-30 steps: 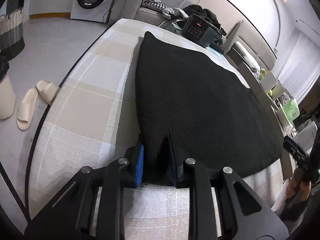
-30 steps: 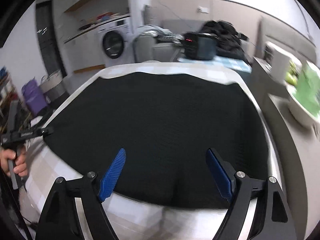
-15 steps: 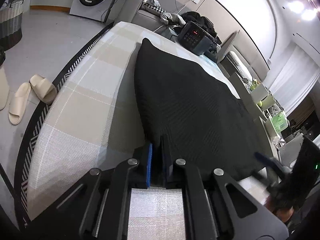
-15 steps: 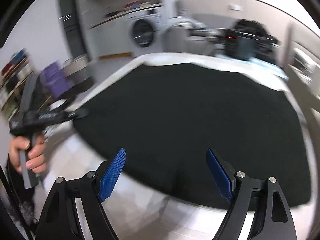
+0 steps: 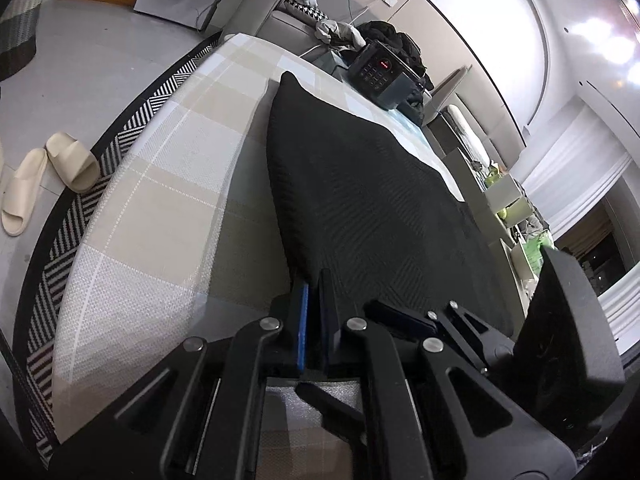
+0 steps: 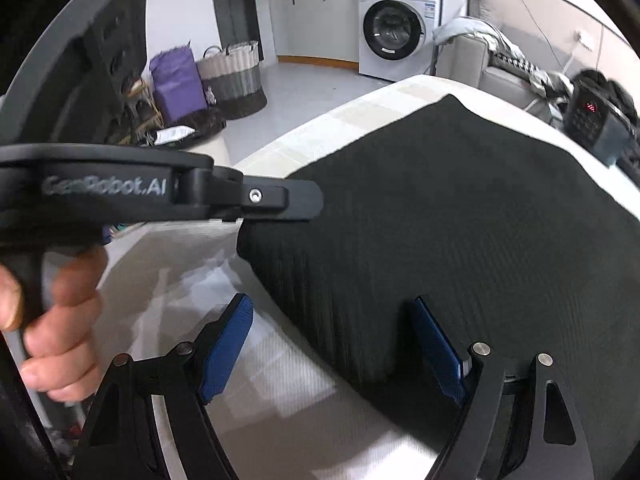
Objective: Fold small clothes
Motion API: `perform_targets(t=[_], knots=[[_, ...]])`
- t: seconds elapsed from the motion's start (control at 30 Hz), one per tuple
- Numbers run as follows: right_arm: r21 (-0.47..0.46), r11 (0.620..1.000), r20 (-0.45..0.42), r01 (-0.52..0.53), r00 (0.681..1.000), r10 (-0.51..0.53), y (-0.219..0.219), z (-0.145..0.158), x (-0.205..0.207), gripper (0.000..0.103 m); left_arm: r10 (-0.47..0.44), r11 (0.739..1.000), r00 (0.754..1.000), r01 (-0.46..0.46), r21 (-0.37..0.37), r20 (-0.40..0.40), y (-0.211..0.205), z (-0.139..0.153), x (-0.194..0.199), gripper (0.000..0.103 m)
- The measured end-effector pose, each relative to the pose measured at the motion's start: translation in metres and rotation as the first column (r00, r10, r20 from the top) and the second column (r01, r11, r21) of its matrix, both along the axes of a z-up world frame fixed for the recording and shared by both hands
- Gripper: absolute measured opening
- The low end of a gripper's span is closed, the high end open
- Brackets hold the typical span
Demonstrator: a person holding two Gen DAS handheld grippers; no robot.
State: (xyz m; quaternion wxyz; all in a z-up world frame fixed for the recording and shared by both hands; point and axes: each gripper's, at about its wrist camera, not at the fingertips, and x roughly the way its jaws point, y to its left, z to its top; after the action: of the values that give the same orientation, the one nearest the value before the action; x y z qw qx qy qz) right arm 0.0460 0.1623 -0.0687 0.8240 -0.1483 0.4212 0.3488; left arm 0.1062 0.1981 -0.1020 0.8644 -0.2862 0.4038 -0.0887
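On the checked desk (image 5: pixel 168 184) lies the black garment (image 5: pixel 360 200), flat; the left gripper (image 5: pixel 314 320) pinches its near corner, fingers pressed together, while the right gripper (image 6: pixel 340 344) stands spread over the near edge. Pulling early could drag the cloth askew

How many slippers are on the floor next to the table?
2: both cream slippers lie side by side on the floor left of the table, one further left, the other nearer the rug edge. Others may be hidden.
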Motion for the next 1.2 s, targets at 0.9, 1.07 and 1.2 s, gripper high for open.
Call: perform_targets(t=[0.9,1.07,1.2], knots=[[0.306,0.942,-0.192,0.137,0.978,-0.08,-0.062,0.024,0.035,0.022,-0.066,0.951,0.995,0.04,-0.307,-0.076,-0.031,-0.023,0.051,0.014],[0.293,0.934,-0.132,0.205,0.976,-0.173,-0.125,0.036,0.024,0.044,-0.037,0.968,0.998,0.024,-0.249,-0.046,-0.034,-0.016,0.05,0.01],[0.184,0.897,-0.05,0.401,0.915,-0.399,-0.175,0.028,0.036,0.049,-0.017,0.972,0.999,0.006,-0.235,-0.047,-0.027,-0.015,0.046,0.008]])
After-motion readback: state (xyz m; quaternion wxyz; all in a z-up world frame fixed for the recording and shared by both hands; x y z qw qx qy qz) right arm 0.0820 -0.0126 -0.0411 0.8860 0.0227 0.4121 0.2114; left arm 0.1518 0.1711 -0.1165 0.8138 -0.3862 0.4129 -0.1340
